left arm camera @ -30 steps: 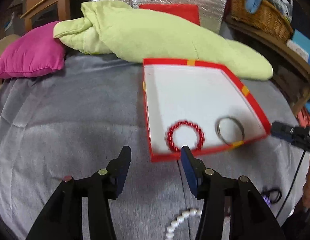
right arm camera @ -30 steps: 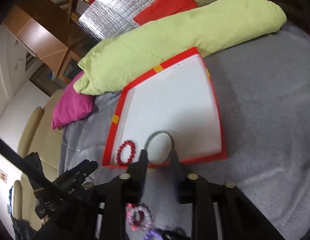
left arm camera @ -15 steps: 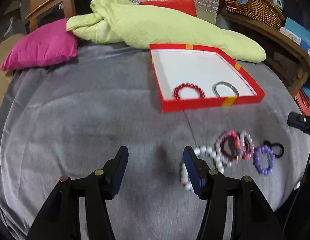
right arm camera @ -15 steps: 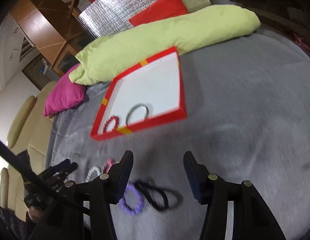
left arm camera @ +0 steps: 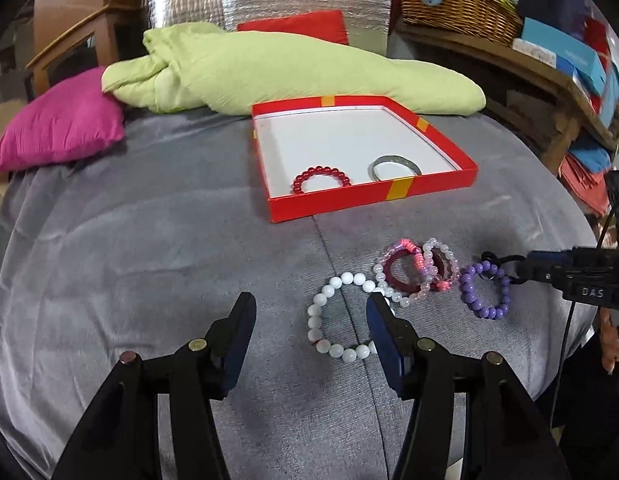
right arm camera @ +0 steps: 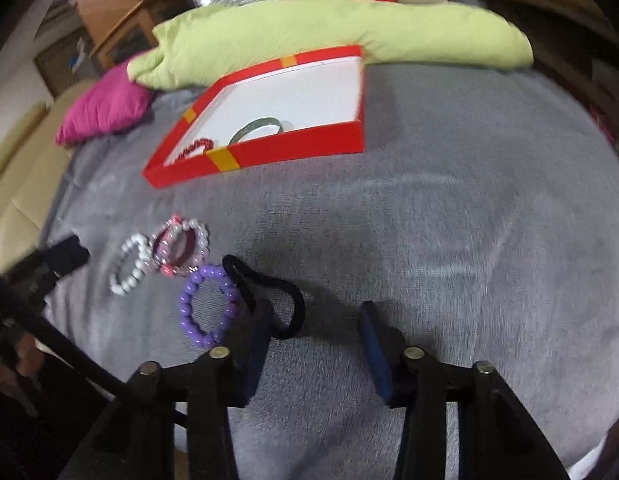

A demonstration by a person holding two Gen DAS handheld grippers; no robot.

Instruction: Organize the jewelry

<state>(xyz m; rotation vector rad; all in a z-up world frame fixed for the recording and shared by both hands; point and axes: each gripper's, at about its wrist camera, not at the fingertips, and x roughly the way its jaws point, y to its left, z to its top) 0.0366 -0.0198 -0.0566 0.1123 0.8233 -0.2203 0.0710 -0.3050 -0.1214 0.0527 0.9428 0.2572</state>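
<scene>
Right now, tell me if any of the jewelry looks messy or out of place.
Yes. Three bracelets lie tangled in an overlapping heap on the grey blanket, touching the white bead bracelet. The purple bracelet overlaps a black loop. Only two pieces sit in the red box.

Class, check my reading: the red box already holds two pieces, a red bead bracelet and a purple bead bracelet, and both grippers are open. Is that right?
Not quite. The second piece in the red box is a grey bangle, beside the red bead bracelet. The purple bead bracelet lies outside on the grey cover, as the left wrist view shows. The rest stands.
</scene>
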